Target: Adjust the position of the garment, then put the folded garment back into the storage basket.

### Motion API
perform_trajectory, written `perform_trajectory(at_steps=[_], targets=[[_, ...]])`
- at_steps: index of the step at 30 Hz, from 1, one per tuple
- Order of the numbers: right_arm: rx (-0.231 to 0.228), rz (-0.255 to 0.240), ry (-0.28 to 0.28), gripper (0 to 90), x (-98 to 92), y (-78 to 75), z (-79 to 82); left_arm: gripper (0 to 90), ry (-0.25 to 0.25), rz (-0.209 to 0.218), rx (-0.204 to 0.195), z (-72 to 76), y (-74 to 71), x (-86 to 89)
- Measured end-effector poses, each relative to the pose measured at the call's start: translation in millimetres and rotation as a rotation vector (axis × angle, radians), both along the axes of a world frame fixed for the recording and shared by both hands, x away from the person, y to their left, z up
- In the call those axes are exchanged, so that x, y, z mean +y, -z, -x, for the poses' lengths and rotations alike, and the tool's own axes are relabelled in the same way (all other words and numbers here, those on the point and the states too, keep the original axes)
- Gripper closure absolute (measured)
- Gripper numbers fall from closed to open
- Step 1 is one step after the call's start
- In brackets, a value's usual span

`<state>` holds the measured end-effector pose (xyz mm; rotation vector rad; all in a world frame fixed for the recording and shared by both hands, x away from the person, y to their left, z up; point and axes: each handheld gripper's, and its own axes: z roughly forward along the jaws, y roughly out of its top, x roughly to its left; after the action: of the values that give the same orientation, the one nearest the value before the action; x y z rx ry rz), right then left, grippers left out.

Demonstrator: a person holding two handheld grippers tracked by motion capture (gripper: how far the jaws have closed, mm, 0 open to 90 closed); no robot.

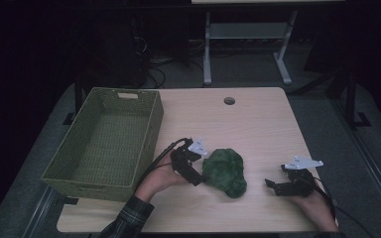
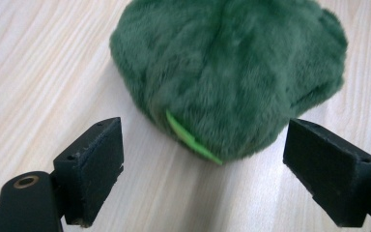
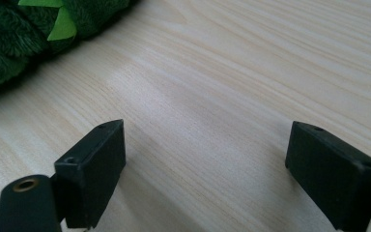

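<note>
A dark green plush toy [image 1: 224,172] with bright green trim lies near the desk's [image 1: 258,124] front edge, between 2 spread, empty hand-held grippers: left [image 1: 200,174], right [image 1: 272,187]

Dark green plush toy [image 1: 224,172], olive woven basket [image 1: 146,136], pale wood-grain table [image 1: 258,124].

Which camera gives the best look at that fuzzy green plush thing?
The left gripper view: the green plush sits close and nearly whole, its light-green tag visible. The high view shows it small and dark on the table; the right gripper view catches just a corner.
</note>
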<state>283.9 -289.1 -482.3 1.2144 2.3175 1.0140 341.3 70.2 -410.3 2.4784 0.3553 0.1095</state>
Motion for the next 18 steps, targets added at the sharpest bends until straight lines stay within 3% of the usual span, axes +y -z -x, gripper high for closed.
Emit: perform_trajectory(at_steps=[10, 18], targets=[[0.000, 0.000, 0.001, 13.8, 0.0, 0.0, 0.0, 13.7, 0.070, -0.026, 0.008, -8.9, -5.6, -18.4], [-0.001, 0.000, 0.002, 14.1, 0.0, 0.0, 0.1, 13.2, 0.114, -0.039, 0.023, -14.6, 1.7, -30.9]])
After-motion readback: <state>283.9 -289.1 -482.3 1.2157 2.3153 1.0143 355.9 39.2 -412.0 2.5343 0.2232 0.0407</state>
